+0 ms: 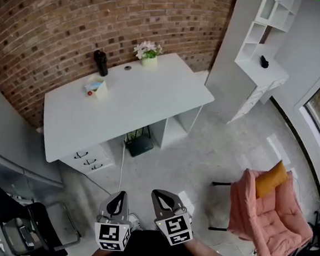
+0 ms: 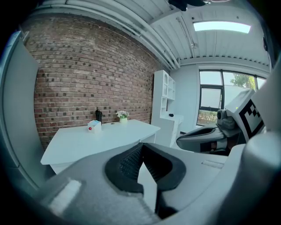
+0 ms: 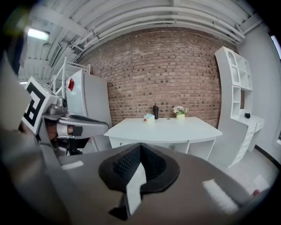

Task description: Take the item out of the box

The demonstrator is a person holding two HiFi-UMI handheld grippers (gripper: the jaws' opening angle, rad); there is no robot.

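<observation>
A small light box [image 1: 97,87] with a red dot on its side stands on the far-left part of the white desk [image 1: 151,101], well away from me across the floor. It also shows small in the left gripper view, the box [image 2: 94,126], and in the right gripper view, the box [image 3: 149,118]. My left gripper [image 1: 119,196] and right gripper [image 1: 162,196] are held side by side close to my body, pointing toward the desk. In each gripper's own view, left gripper [image 2: 141,151] and right gripper [image 3: 139,149], the jaws are shut with nothing between them.
On the desk's back edge stand a black bottle [image 1: 101,62] and a potted flower [image 1: 148,53]. Drawers [image 1: 88,158] sit under the desk's left end. A pink armchair [image 1: 269,215] is at the right, a black chair [image 1: 24,218] at the left, a white shelf unit [image 1: 264,44] beyond.
</observation>
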